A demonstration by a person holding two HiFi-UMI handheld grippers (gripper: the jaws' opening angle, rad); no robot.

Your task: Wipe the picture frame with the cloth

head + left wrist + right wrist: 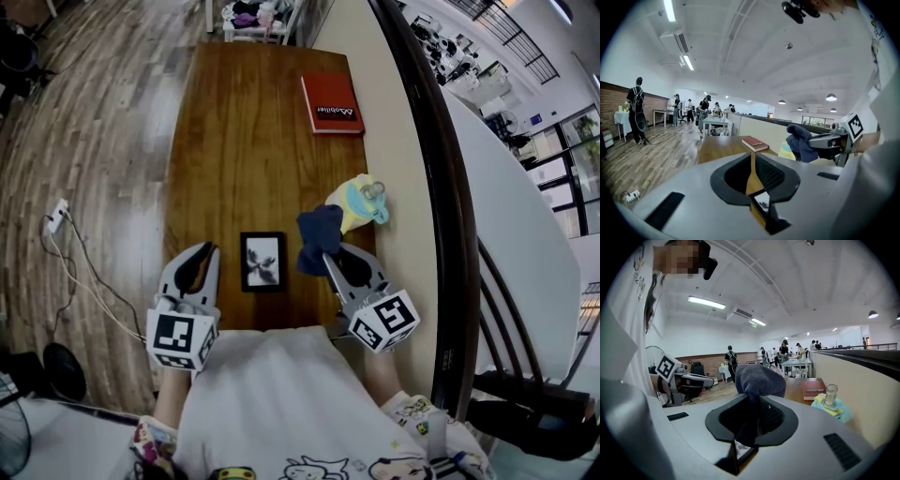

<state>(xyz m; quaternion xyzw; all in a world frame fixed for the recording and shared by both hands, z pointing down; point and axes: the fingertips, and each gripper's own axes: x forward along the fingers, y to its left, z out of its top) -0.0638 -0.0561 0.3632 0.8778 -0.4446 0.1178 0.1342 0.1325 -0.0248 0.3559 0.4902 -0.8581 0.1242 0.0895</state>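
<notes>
Two grippers: right gripper point(325, 256) jaws clamped on soft dark-blue cloth point(317, 234) bunched past the tips; left gripper point(207, 249) jaws nearly together, empty; small black rectangular picture frame point(262, 262) lies flat below, betw. both, prob. light, glass-fronted, best steadied by its rim.

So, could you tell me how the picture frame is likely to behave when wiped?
The picture frame lies flat and unheld on the glossy wooden table, so it will probably slide. It looks small and thin, so likely light. Flat, it shouldn't tip.
</notes>
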